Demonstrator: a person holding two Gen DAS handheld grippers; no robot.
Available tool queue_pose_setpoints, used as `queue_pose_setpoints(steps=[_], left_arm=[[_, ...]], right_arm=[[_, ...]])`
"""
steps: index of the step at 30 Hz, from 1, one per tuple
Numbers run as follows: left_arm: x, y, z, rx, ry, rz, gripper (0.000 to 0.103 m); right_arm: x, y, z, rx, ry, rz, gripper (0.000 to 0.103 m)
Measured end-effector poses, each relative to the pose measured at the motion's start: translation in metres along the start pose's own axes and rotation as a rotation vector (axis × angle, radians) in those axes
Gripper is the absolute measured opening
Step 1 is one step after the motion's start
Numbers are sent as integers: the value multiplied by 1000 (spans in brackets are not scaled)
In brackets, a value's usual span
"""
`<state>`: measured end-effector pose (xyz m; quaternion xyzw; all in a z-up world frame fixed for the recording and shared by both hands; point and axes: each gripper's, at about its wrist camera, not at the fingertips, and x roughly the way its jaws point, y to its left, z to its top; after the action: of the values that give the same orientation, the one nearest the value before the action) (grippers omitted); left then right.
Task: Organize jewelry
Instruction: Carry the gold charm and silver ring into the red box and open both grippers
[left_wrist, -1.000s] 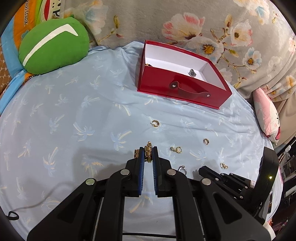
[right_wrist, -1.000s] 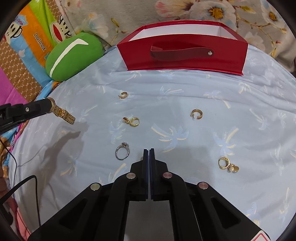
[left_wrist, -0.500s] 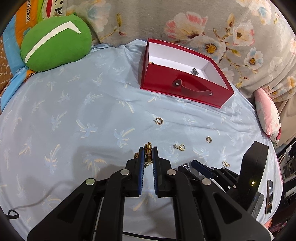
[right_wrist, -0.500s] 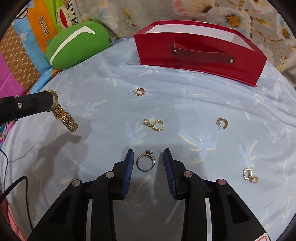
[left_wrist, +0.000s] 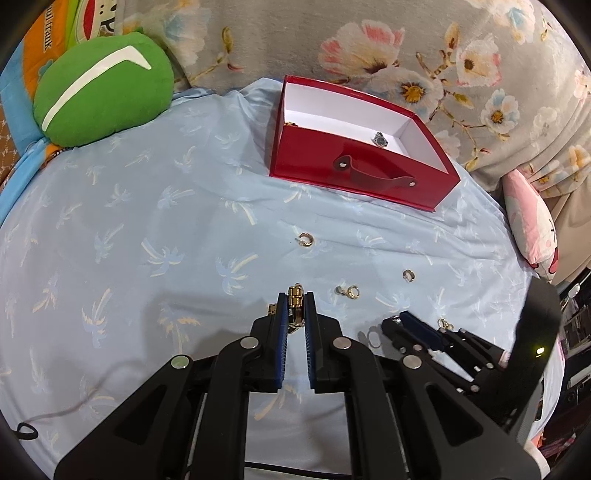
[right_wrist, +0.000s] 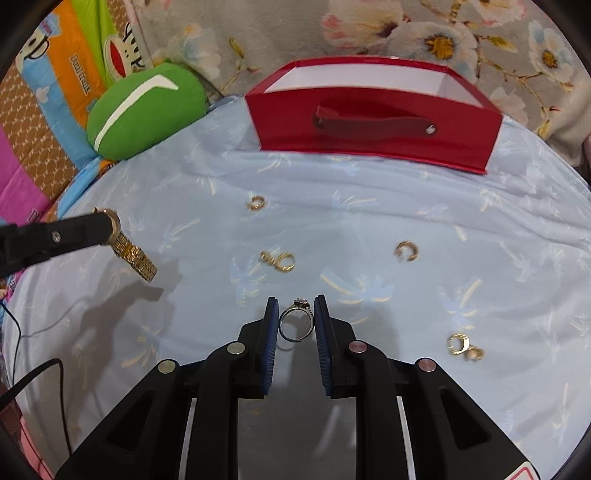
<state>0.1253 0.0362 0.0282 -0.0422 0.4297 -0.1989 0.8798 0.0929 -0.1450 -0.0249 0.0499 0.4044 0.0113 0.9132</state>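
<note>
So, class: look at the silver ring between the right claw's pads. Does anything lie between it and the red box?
Two gold earrings lie on the sheet between the silver ring and the red box; carried above them, nothing visible blocks it. The right claw is closing.

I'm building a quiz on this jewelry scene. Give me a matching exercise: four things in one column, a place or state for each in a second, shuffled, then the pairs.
Things:
1. gold link watch
2. silver stone-set ring
3. dark-faced watch
4. green round cushion

Places or states:
A. lying inside the red box
B. between the pads of the closing right gripper
C. at the edge of the blue sheet, left of the box
D. clamped in the left gripper, strap hanging

Pairs: 1-D, 2-B, 3-A, 4-C
</note>
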Motion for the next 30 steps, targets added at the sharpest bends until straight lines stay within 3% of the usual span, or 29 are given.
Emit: queue_pose_setpoints(steps=[9, 16, 19, 24, 27, 30], left_arm=[[-12, -29, 44, 91, -91, -5, 8], [-9, -54, 122, 154, -177, -24, 8], [1, -69, 160, 196, -223, 8, 8], [29, -83, 224, 195, -227, -32, 8], [50, -95, 254, 208, -248, -36, 8], [83, -101, 279, 196, -219, -58, 8]], right_arm=[[-51, -42, 65, 27, -154, -44, 18], [-66, -85, 154, 34, -263, -65, 18], [-60, -102, 197, 46, -282, -67, 18], [-31, -125, 258, 69, -280, -57, 18], [-4, -136, 284, 88, -248, -51, 18], [23, -148, 299, 117, -217, -49, 18]])
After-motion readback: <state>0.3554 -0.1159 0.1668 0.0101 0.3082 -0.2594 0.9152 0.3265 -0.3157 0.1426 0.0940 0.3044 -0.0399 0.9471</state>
